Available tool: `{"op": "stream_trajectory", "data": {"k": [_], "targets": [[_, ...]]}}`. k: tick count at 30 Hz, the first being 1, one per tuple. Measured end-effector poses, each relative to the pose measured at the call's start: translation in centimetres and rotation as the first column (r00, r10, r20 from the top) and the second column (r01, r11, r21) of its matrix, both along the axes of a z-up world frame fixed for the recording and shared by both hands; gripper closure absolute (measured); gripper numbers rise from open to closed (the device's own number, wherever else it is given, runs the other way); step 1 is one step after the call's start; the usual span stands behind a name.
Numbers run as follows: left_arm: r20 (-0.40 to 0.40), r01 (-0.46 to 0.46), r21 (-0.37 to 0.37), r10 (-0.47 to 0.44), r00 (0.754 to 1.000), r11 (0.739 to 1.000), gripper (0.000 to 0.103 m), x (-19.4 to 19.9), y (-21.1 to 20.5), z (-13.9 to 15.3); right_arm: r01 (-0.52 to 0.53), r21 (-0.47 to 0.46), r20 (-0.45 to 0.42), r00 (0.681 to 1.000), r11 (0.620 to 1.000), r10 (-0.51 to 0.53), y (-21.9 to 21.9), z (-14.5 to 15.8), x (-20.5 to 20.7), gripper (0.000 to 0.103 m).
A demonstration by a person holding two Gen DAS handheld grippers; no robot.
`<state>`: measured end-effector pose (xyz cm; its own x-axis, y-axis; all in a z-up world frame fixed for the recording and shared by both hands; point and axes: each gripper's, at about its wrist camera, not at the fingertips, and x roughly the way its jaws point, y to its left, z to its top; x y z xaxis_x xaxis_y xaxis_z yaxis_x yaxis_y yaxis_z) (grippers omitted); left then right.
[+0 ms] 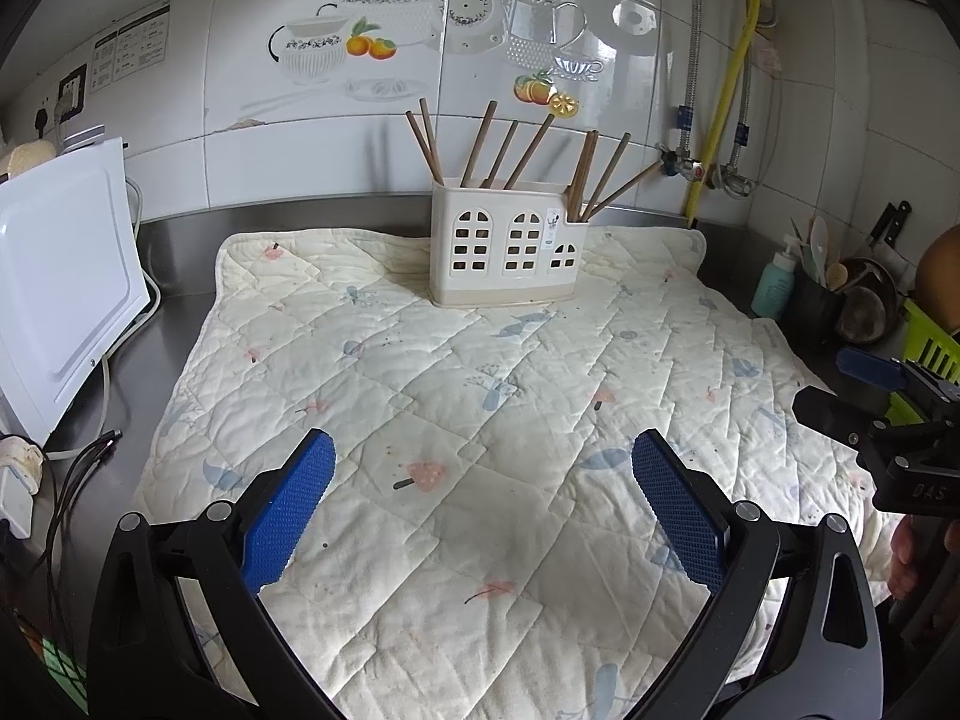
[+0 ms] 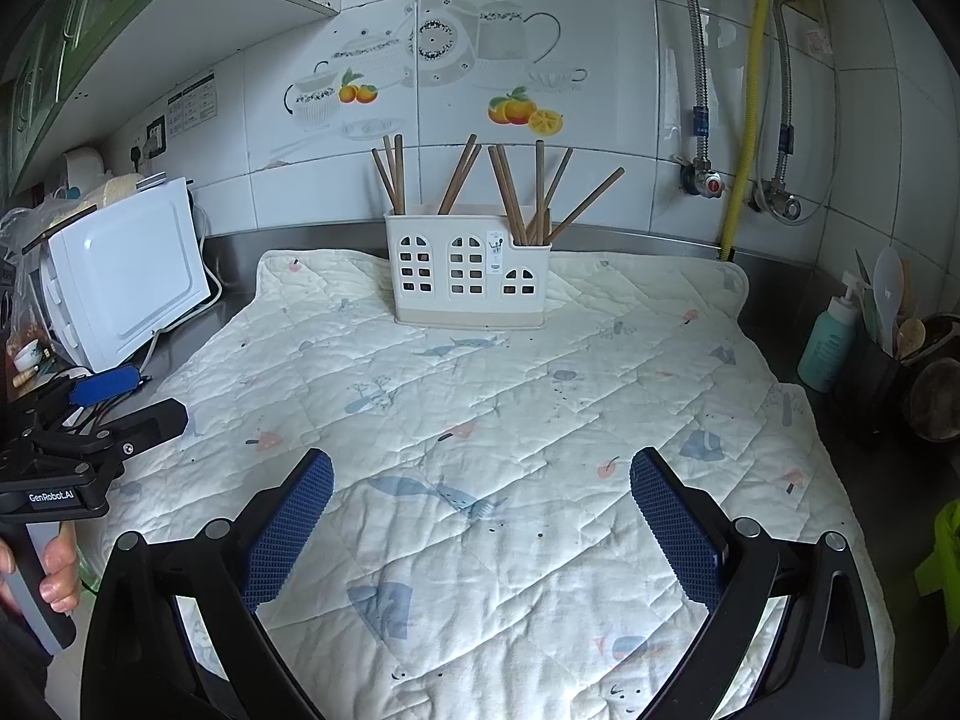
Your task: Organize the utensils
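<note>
**Left wrist and right wrist views: chopsticks stand in the holder, both grippers empty**

Left wrist view shows the left gripper (image 1: 483, 468) with its blue fingers spread wide, holding nothing, over a quilted mat (image 1: 456, 420) on the steel counter. At the mat's far edge stands a cream utensil holder (image 1: 507, 255) with arched window cut-outs and a lower compartment on its right side. Brown wooden chopsticks (image 1: 528, 150) lean upright in it, fanned out — some in the tall part, several in the low one.

Only this view catches the right gripper (image 1: 864, 396) from the side, at the mat's right edge.

Right wrist view has the right gripper's own fingers likewise parted and empty, and it alone shows a hand (image 2: 57, 570) on the left gripper's handle — plus a green cabinet (image 2: 72, 12) overhead. A white microwave (image 2: 129, 276) sits left of the mat in both.
</note>
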<state>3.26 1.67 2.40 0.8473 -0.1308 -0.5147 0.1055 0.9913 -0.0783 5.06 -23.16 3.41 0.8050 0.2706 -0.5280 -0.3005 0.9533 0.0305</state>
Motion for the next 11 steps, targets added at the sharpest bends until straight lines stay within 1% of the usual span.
{"op": "stream_trajectory", "data": {"k": [11], "targets": [[-0.010,0.004,-0.006,-0.004,1.000,1.000,0.005,0.15,-0.01,-0.17,0.005,-0.004,0.000,1.000,1.000,-0.005,-0.30,-0.13,0.01,0.007]]}}
